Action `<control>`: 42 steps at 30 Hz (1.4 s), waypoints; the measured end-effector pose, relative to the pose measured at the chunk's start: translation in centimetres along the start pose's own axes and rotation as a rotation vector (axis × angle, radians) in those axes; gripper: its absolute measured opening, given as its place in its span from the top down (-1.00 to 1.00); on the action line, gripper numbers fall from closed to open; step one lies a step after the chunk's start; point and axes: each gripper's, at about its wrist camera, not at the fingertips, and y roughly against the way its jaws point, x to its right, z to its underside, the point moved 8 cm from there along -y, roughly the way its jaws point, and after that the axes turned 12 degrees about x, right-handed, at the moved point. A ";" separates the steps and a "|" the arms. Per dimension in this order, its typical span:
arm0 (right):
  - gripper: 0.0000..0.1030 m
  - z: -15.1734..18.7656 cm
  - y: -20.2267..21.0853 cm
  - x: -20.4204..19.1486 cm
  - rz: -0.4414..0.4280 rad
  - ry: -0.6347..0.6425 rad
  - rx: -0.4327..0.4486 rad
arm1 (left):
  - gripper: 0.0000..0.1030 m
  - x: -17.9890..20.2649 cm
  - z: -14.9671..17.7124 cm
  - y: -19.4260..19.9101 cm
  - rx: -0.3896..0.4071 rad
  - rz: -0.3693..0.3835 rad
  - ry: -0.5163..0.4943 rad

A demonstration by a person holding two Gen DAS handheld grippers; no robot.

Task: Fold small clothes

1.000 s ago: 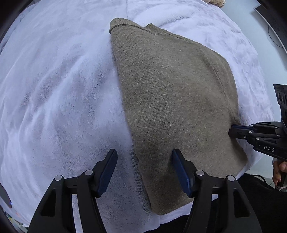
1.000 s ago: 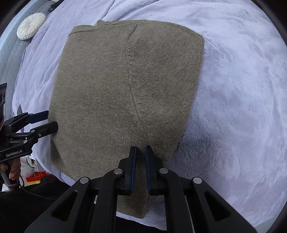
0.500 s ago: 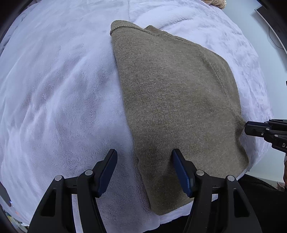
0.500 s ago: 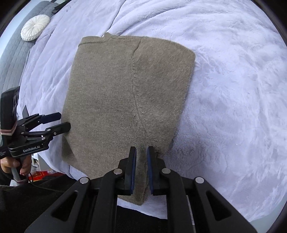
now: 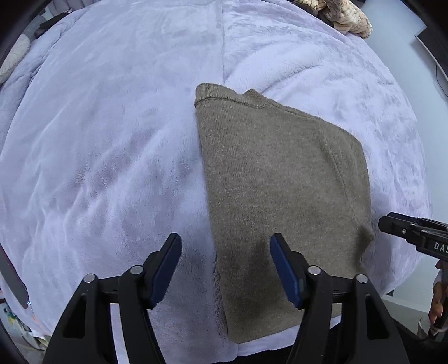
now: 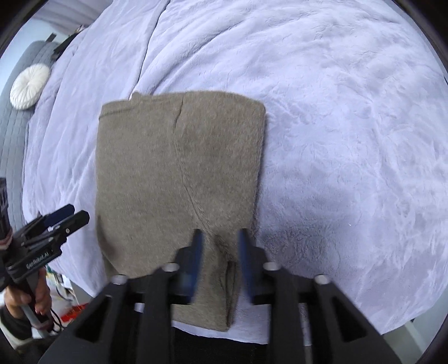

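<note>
Two grippers, both over a folded olive-brown knit sweater (image 5: 282, 190) lying flat on a pale lilac plush blanket (image 5: 112, 140). In the left wrist view, left gripper (image 5: 225, 266) at lower centre, jaws just opened wider and standing well apart, blue-padded fingers (image 5: 168, 268) clear of the cloth, left one over bare blanket, right one over the sweater's near left part; nothing pinched between. At the right edge of that view, right gripper (image 5: 392, 224) poking in just beside the sweater's right border, with part of a hand (image 5: 436, 296) below it. In the right wrist view, right gripper (image 6: 219, 243) at lower centre, blurred, jaws just parted from nearly shut, now spread over the sweater's (image 6: 179, 182) near right corner with fabric seen in the gap but not clamped. Left gripper (image 6: 67, 215) at the left edge of that view, just off the sweater's left border, handle gripped by a hand (image 6: 30, 296). Sweater in mid-frame, ribbed edge toward the top, a seam running down its middle. Farther out: round white cushion (image 6: 29, 85) on grey quilted fabric (image 6: 14, 134) at upper left; beige patterned cloth (image 5: 344, 16) at the top right of the left wrist view.
</note>
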 end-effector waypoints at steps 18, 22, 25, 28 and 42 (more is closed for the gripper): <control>-0.99 -1.1 1.8 -2.8 0.165 0.099 0.096 | -0.98 -0.6 0.3 1.1 0.029 -0.186 -0.006; -0.99 -1.0 1.8 -2.8 0.171 0.088 0.092 | -0.98 -0.5 0.4 1.2 0.023 -0.170 0.006; -0.99 -1.0 1.9 -2.6 0.175 0.087 0.090 | -0.98 -0.3 0.5 1.2 0.017 -0.164 0.006; -0.99 -0.9 1.9 -2.6 0.180 0.082 0.088 | -0.98 -0.1 0.6 1.3 0.015 -0.165 0.000; -0.99 -0.7 1.7 -2.3 0.188 0.077 0.083 | -0.98 -0.3 0.4 1.7 0.032 -0.169 0.009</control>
